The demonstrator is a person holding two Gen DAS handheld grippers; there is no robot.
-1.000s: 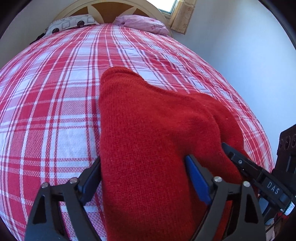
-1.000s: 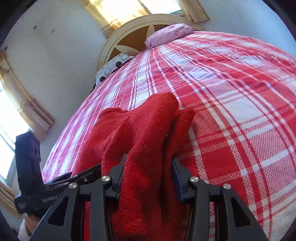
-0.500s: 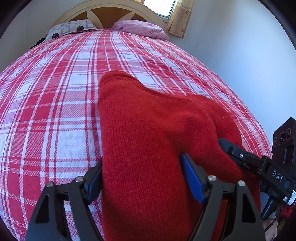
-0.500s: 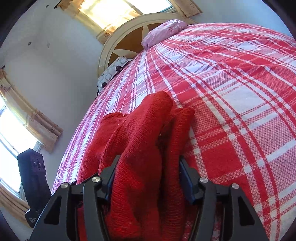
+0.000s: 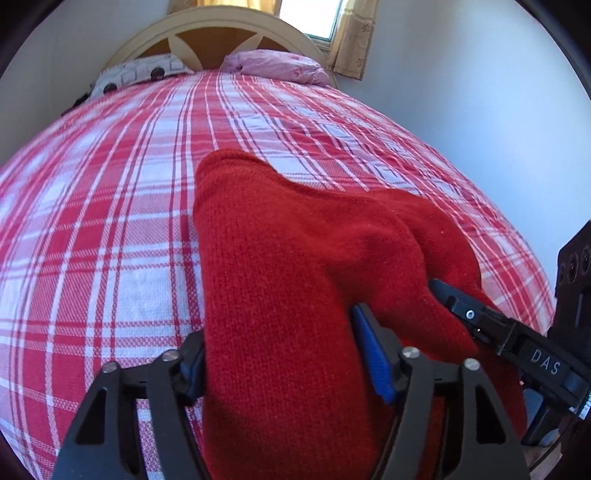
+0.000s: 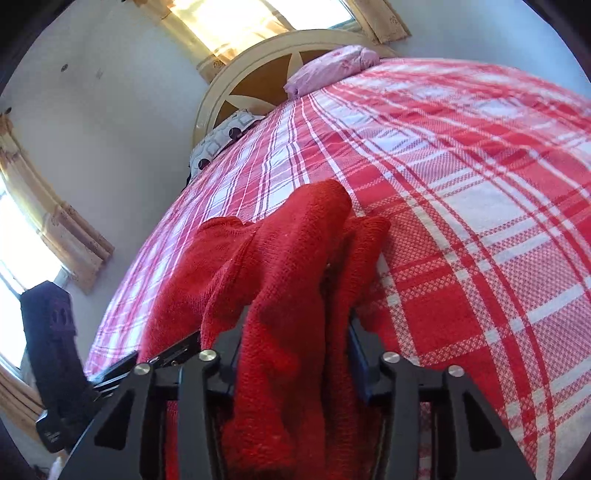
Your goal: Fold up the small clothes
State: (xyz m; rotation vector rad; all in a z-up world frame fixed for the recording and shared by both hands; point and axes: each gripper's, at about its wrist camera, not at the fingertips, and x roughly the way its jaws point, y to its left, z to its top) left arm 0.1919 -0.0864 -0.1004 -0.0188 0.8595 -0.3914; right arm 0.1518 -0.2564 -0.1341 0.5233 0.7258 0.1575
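Grippers pinch a red knit garment on the plaid bedspread: left gripper, jaws just narrowed, and right gripper both clamp bunched cloth, apparently to stretch it flat for folding

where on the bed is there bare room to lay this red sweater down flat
Bare plaid bedspread lies left of the red sweater, and ahead of it up to the pillows at the headboard. In the right wrist view it is also bare to the sweater's right. Crowded only near you, where the left gripper and right gripper bunch the knit.
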